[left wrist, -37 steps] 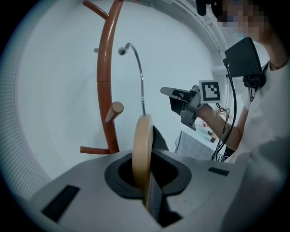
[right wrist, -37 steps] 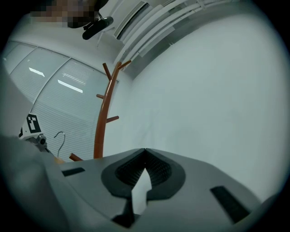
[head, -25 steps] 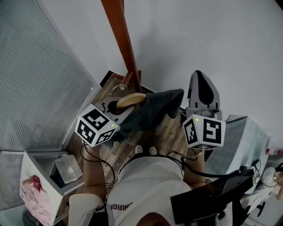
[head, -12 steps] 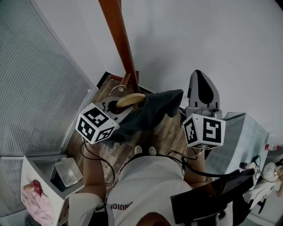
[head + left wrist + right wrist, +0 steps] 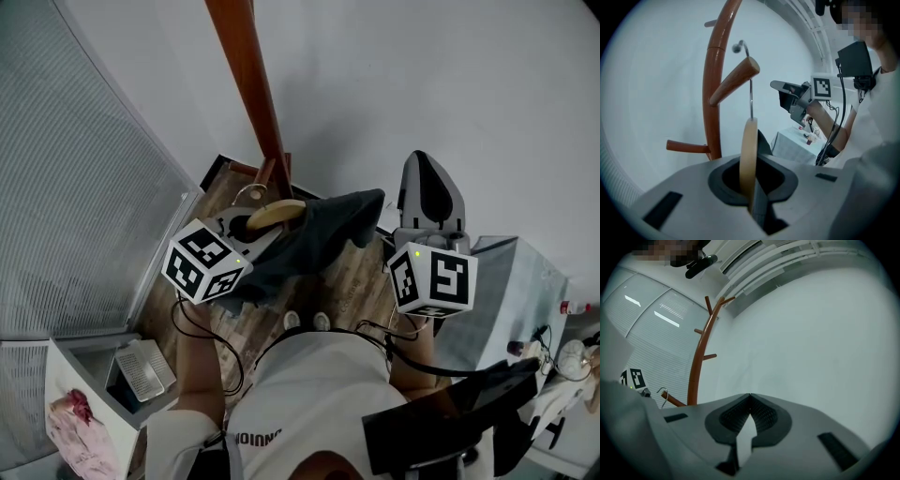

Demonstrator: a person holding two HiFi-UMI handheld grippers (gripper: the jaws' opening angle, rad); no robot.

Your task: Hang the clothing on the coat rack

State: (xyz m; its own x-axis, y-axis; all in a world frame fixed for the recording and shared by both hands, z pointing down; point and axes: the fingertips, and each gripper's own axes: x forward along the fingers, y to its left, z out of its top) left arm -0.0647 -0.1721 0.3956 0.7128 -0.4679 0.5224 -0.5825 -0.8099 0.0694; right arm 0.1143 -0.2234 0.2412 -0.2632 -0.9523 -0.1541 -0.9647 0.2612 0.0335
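A dark garment (image 5: 323, 236) hangs on a wooden hanger (image 5: 275, 213). My left gripper (image 5: 246, 227) is shut on the hanger's wooden bar (image 5: 749, 154), close to the brown coat rack pole (image 5: 248, 89). In the left gripper view the hanger's metal hook (image 5: 739, 47) rises just past the tip of an upward-slanting rack peg (image 5: 736, 80); whether they touch I cannot tell. My right gripper (image 5: 427, 192) hovers to the right of the garment, apart from it, its jaws shut with nothing between them (image 5: 750, 395).
A wall stands right behind the rack (image 5: 699, 357), with a ribbed panel (image 5: 84, 187) to the left. A white shelf unit (image 5: 112, 375) sits at lower left and a cloth-covered table (image 5: 511, 291) at right. The floor is wood-patterned (image 5: 361, 281).
The left gripper, with hanger and garment, has edged slightly up and toward the rack pole. The right gripper has hardly moved.
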